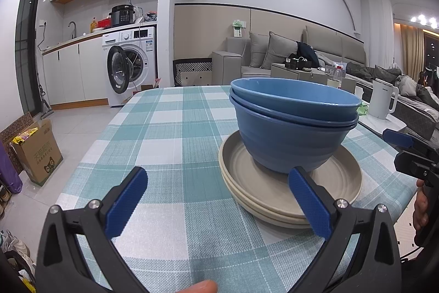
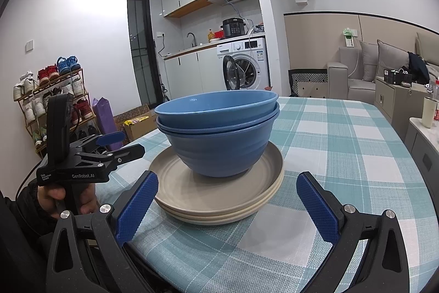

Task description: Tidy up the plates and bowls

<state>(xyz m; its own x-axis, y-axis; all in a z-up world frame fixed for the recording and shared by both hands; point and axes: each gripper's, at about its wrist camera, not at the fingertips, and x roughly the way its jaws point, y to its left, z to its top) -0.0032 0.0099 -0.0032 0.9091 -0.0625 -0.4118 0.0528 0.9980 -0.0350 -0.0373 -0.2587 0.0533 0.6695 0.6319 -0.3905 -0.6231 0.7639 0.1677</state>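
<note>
Bowls: two blue bowls (image 1: 290, 125) nested one inside the other, upright, standing on the top plate, slightly off its centre.
Plates: two beige plates (image 1: 274, 199) stacked flat, rims nearly aligned, resting on the counter.
Counter: a surface covered with a teal-and-white checked cloth (image 1: 170, 133); the stack sits towards its right half in the left wrist view.
Left tool: the left tool (image 1: 216, 183) has its blue-padded fingers (image 1: 126, 199) spread wide apart, holding nothing; its right finger overlaps the near rim of the plates in the view, and contact cannot be told.
Right tool: the right tool (image 2: 227, 191) has its fingers wide apart and empty, framing the plate stack from the near side; its left finger (image 2: 137, 205) lies just beside the plate rim.
Hands: in the right wrist view a hand (image 2: 65, 197) grips the handle of the left tool to the left of the stack.
Kettle: a white kettle (image 1: 382, 100) stands on a separate surface beyond the counter's right edge.
Background: a washing machine (image 1: 129, 65) with its door open, and a grey sofa (image 1: 274, 51).
</note>
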